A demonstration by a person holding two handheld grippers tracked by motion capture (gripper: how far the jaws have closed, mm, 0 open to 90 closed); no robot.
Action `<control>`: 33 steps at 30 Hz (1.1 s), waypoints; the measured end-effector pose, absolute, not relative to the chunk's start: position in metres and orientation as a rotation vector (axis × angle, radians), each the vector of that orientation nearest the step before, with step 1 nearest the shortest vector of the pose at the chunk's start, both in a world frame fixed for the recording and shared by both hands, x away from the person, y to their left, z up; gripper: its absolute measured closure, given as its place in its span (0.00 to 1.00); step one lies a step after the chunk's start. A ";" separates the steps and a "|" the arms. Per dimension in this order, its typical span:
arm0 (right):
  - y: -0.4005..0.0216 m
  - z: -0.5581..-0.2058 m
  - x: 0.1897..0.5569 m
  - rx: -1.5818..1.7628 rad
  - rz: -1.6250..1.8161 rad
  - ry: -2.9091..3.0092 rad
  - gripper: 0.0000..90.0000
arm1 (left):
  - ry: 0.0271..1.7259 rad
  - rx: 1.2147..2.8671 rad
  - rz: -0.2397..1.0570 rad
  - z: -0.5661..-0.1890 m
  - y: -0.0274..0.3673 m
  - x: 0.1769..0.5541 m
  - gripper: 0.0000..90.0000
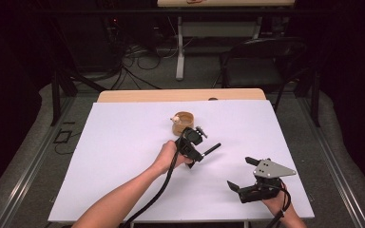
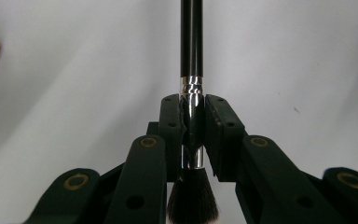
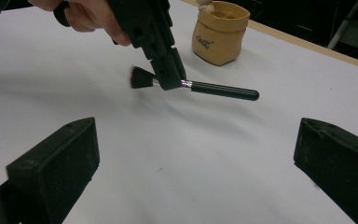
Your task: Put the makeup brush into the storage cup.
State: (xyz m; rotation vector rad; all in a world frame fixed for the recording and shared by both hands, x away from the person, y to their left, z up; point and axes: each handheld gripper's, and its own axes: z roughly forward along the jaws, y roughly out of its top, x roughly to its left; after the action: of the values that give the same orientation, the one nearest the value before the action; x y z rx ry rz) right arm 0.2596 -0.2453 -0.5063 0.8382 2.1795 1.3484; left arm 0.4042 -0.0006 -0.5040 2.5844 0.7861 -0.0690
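A white sheet covers the table (image 1: pixel 123 156), with dark floor, cables and a folding chair beyond its far edge. Near the middle of the sheet, the left gripper (image 1: pixel 193 148) is clamped on a makeup brush (image 3: pixel 200 87), holding it roughly level just above the surface, a little in front of a small tan pouch (image 1: pixel 183 122) that stands upright. The right gripper (image 1: pixel 245 173) rests low near the front right corner, its jaws spread wide with nothing between them. The brush looks light and stiff along its thin black handle, with a smooth metal ferrule that could slip or twist under the pads, and soft bristles that would splay if pinched. The ferrule or the handle just behind it seems the sound place to hold, and that is where the pads sit. The left gripper view shows this closely: the pads (image 2: pixel 216 126) press on the shiny ferrule, bristles toward the camera, handle running away. The right gripper view gives the side profile instead, showing the brush clear of the sheet and the pouch's printed face, while the high view places everything on the table.
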 end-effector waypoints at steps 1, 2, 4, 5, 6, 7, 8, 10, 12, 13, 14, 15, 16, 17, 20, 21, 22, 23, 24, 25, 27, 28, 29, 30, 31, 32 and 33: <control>-0.245 -0.507 0.260 0.841 1.346 2.183 0.00 | 0.770 2.589 -0.070 -0.503 0.002 0.403 0.86; -0.245 -0.507 0.260 0.842 1.343 2.186 0.00 | 0.749 2.602 -0.071 -0.503 0.008 0.402 0.86; -0.244 -0.507 0.260 0.839 1.344 2.189 0.00 | 0.735 2.601 -0.072 -0.503 0.011 0.400 0.86; -0.244 -0.507 0.260 0.839 1.344 2.189 0.00 | 0.731 2.609 -0.068 -0.502 0.013 0.400 0.86; -0.244 -0.507 0.260 0.842 1.342 2.193 0.00 | 0.729 2.608 -0.063 -0.502 0.015 0.399 0.86; -0.244 -0.507 0.260 0.845 1.339 2.197 0.00 | 0.708 2.619 -0.061 -0.502 0.018 0.398 0.86; -0.244 -0.508 0.260 0.846 1.338 2.200 0.00 | 0.704 2.616 -0.056 -0.501 0.022 0.396 0.86; -0.244 -0.508 0.260 0.844 1.335 2.204 0.00 | 0.682 2.621 -0.056 -0.500 0.025 0.395 0.86; -0.243 -0.508 0.261 0.846 1.339 2.210 0.00 | 0.665 2.626 -0.053 -0.498 0.028 0.393 0.86; -0.243 -0.508 0.261 0.847 1.337 2.213 0.00 | 0.656 2.622 -0.050 -0.497 0.029 0.391 0.86; -0.243 -0.508 0.261 0.847 1.337 2.213 0.00 | 0.649 2.628 -0.053 -0.496 0.030 0.390 0.86; -0.243 -0.508 0.261 0.847 1.338 2.214 0.00 | 0.638 2.630 -0.048 -0.496 0.030 0.390 0.86; -0.243 -0.508 0.261 0.847 1.338 2.214 0.00 | 0.620 2.630 -0.045 -0.495 0.032 0.388 0.86; -0.243 -0.508 0.261 0.849 1.336 2.216 0.00 | 0.616 2.636 -0.048 -0.494 0.033 0.387 0.86; -0.243 -0.509 0.261 0.855 1.334 2.225 0.00 | 0.588 2.649 -0.049 -0.493 0.036 0.385 0.86; -0.243 -0.509 0.261 0.855 1.334 2.225 0.00 | 0.582 2.656 -0.046 -0.493 0.038 0.384 0.86; -0.243 -0.509 0.262 0.855 1.328 2.239 0.00 | 0.574 2.656 -0.051 -0.493 0.040 0.383 0.86; -0.243 -0.509 0.262 0.855 1.328 2.239 0.00 | 0.569 2.657 -0.048 -0.493 0.042 0.382 0.86; -0.243 -0.509 0.263 0.855 1.323 2.243 0.00 | 0.566 2.658 -0.043 -0.493 0.045 0.381 0.86; -0.243 -0.509 0.263 0.859 1.322 2.252 0.00 | 0.562 2.661 -0.044 -0.493 0.046 0.380 0.86; -0.243 -0.509 0.264 0.859 1.317 2.257 0.00 | 0.559 2.667 -0.037 -0.493 0.050 0.378 0.86; -0.243 -0.509 0.264 0.862 1.320 2.259 0.00 | 0.550 2.669 -0.038 -0.493 0.053 0.377 0.86; -0.243 -0.509 0.265 0.855 1.327 2.281 0.00 | 0.551 2.674 -0.036 -0.493 0.054 0.377 0.86; -0.242 -0.509 0.266 0.855 1.329 2.284 0.00 | 0.549 2.673 -0.033 -0.493 0.056 0.376 0.86; -0.242 -0.509 0.266 0.855 1.329 2.284 0.00 | 0.541 2.673 -0.034 -0.493 0.057 0.375 0.86; -0.241 -0.509 0.266 0.851 1.338 2.287 0.00 | 0.537 2.681 -0.036 -0.493 0.059 0.375 0.86; -0.240 -0.509 0.266 0.845 1.341 2.296 0.00 | 0.525 2.682 -0.030 -0.493 0.060 0.374 0.86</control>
State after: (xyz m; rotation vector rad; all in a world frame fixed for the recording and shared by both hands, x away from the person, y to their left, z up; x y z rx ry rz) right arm 0.2662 -0.2399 -0.5085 0.8450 2.2963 1.3412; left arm 0.3740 0.0599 -0.4931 2.6817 0.5251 -0.0302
